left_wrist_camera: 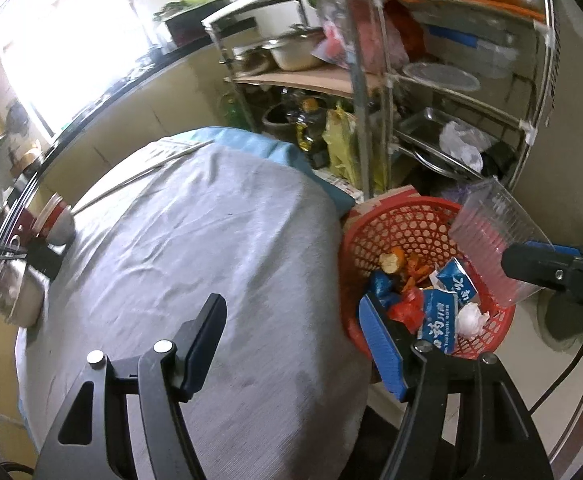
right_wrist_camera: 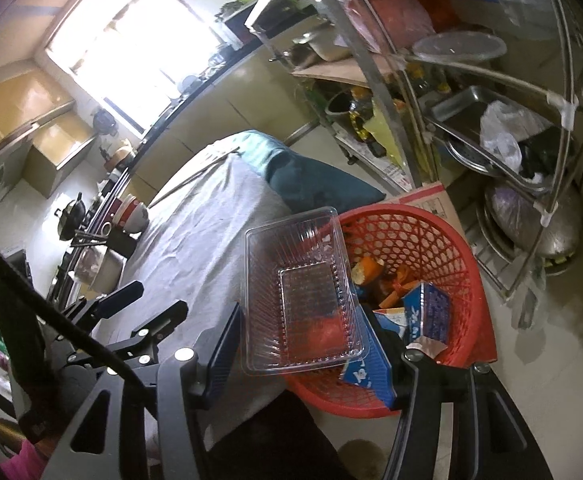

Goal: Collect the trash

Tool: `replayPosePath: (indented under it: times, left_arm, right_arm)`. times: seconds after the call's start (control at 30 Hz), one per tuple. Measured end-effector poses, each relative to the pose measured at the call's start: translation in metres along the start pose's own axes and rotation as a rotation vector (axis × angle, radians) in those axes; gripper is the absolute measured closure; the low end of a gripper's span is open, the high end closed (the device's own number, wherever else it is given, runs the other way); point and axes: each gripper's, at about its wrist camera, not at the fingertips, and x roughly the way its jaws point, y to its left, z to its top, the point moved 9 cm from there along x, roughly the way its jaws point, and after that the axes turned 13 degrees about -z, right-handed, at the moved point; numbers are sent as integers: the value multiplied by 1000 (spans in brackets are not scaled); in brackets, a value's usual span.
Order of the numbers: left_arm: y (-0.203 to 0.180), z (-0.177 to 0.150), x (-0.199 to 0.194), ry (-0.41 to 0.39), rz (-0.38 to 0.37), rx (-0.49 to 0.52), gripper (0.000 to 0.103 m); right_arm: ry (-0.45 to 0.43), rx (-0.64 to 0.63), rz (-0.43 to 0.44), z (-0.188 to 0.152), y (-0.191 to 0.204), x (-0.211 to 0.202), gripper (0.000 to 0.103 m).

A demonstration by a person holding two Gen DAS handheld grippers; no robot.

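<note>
right wrist view: clear plastic tray [right_wrist_camera: 303,292], light, flimsy, slick, is pinched at its side walls by right tool [right_wrist_camera: 299,344] above red basket [right_wrist_camera: 443,232]; left tool [left_wrist_camera: 291,344] spread, empty.

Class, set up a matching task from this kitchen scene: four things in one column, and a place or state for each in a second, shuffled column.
1. clear plastic tray
2. red basket
3. toothpaste box
4. left claw

a. lying among the trash
b. open, holding nothing
c. gripped in the right claw
d. beside the grey-covered table

Pairs: 1-c, 2-d, 3-a, 4-b
</note>
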Motion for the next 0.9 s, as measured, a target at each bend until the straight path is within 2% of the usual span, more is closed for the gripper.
replayPosePath:
  times: [0.4, 0.53, 0.63, 0.77, 0.9]
  left_arm:
    - [64, -37, -74, -98, 91, -150, 33]
    - [83, -52, -94, -113, 133, -205, 32]
    - [92, -61, -109, -131, 150, -241, 32]
    - [99, -72, -125, -153, 181, -264, 32]
    - [106, -83, -139, -168, 215, -301, 32]
  right_arm:
    - [-37, -181, -6, -20, 72, -22, 42]
    - [-85, -245, -21, -24, 92, -30, 42]
    - [-147, -288, -77, -14, 94, -36, 42]
    - [-189, -280, -123, 6, 87, -42, 42]
    - [-248, -299, -75, 19, 104, -63, 42]
